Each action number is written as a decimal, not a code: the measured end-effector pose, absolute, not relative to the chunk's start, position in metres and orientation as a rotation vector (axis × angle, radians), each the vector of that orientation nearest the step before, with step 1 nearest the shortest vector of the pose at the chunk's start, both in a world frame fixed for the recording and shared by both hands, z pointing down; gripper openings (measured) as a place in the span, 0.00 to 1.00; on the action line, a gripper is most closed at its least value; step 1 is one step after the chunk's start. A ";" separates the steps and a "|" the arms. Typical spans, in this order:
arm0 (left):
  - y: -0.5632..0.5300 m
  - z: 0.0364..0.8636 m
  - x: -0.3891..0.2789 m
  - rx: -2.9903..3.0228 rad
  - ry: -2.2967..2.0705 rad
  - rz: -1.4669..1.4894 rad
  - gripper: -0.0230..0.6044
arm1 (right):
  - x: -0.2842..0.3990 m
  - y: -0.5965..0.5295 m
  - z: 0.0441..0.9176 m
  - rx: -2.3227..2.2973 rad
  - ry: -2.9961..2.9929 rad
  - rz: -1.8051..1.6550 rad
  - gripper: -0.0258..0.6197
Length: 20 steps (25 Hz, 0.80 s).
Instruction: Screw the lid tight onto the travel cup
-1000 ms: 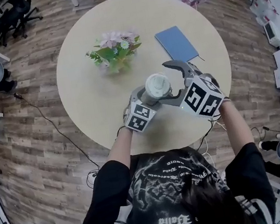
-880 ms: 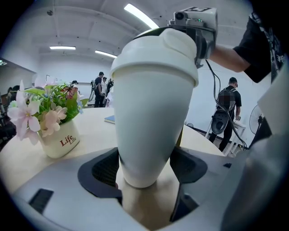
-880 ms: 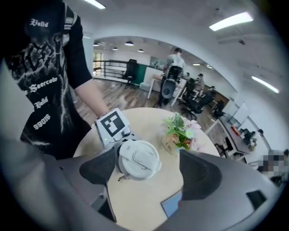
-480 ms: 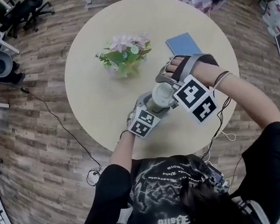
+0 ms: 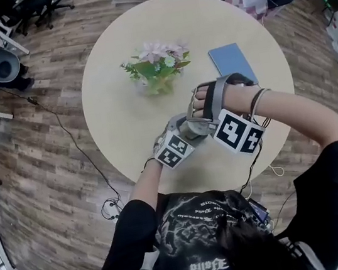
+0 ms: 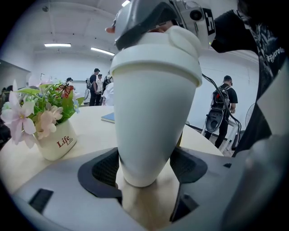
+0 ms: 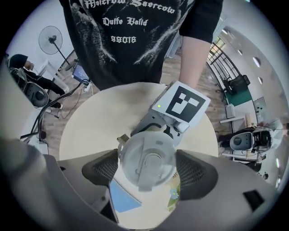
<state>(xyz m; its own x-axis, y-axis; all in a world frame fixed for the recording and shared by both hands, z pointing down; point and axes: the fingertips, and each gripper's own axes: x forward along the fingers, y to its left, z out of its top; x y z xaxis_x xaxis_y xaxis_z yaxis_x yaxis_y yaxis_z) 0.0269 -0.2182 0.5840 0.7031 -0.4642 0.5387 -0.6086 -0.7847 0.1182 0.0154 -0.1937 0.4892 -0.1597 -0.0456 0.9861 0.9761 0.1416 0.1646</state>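
Observation:
A white travel cup stands upright near the front of the round table, with its lid on top. My left gripper is shut on the cup's narrow base, a pad pressing on each side. My right gripper points straight down over the lid, and its jaws have just been closing. The lid sits between the pads, which stand close beside its rim without clearly pressing. In the head view my right hand covers most of the cup.
A pot of flowers stands mid-table behind the cup. A blue notebook lies at the back right. Cables hang off the table's front edge. Chairs and equipment stand around the table, and people are in the background of the left gripper view.
My right gripper has rolled about a quarter turn and sunk onto the lid, with the forearm swinging over from the right. The left gripper and the cup have stayed put.

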 end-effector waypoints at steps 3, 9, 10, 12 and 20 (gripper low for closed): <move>-0.219 0.585 0.027 2.625 -0.846 0.715 0.63 | 0.013 -0.193 0.489 -1.002 -1.406 -1.205 0.65; -0.220 0.587 0.025 2.624 -0.854 0.707 0.63 | 0.005 -0.192 0.489 -0.905 -1.564 -1.038 0.65; -0.220 0.587 0.025 2.624 -0.856 0.706 0.63 | 0.004 -0.192 0.488 -0.882 -1.591 -1.008 0.65; -0.220 0.587 0.025 2.624 -0.860 0.702 0.63 | 0.001 -0.192 0.488 -0.825 -1.650 -0.939 0.65; -0.219 0.588 0.024 2.611 -0.884 0.697 0.63 | -0.007 -0.198 0.486 -0.498 -1.900 -0.611 0.65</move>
<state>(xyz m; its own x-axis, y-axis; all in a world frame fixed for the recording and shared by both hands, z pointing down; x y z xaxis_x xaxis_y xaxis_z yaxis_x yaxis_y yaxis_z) 0.0242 -0.2187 0.5878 0.6933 -0.4865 0.5317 -0.6305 -0.7668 0.1205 -0.0067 -0.1982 0.4858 -0.3811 0.0657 0.9222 0.5908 0.7845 0.1883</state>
